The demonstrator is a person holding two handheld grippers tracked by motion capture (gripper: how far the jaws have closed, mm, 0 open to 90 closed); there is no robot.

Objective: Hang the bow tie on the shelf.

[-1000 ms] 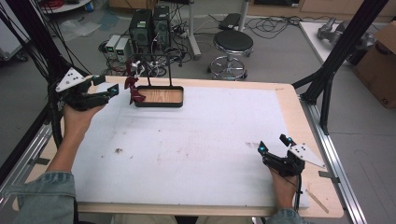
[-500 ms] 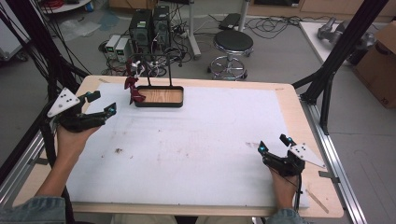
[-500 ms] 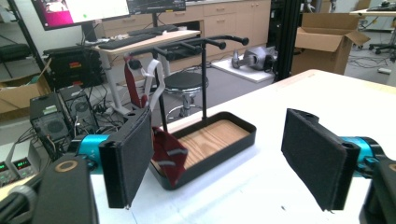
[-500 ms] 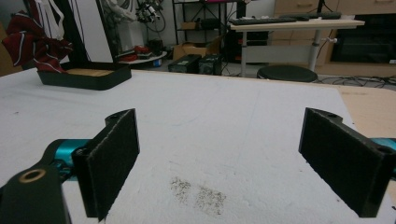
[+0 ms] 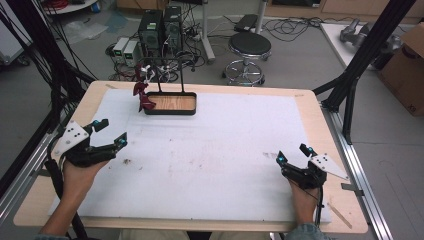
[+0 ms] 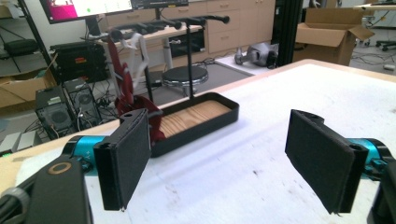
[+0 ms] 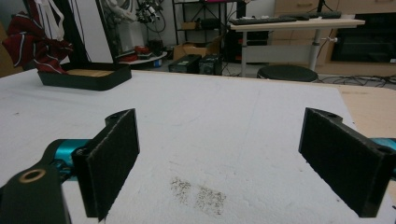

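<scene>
Both my left tongs [image 5: 109,136] and right tongs [image 5: 293,155] are wide open, holding nothing. The dark red cloth [image 5: 142,95], maybe a scarf, hangs at the stand's tray [image 5: 172,111], far across the bench [image 5: 215,150]. I should reach slowly and pinch it low.

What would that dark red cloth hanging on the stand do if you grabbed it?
The dark red cloth would probably go limp: it drapes in soft folds from the stand. It seems light. Tugging it might tip the stand, whose rods look thin, though its wood-lined tray may steady it.

Matt white table cover [image 5: 225,145] (scuffed); wood-floored tray [image 5: 172,104].
</scene>
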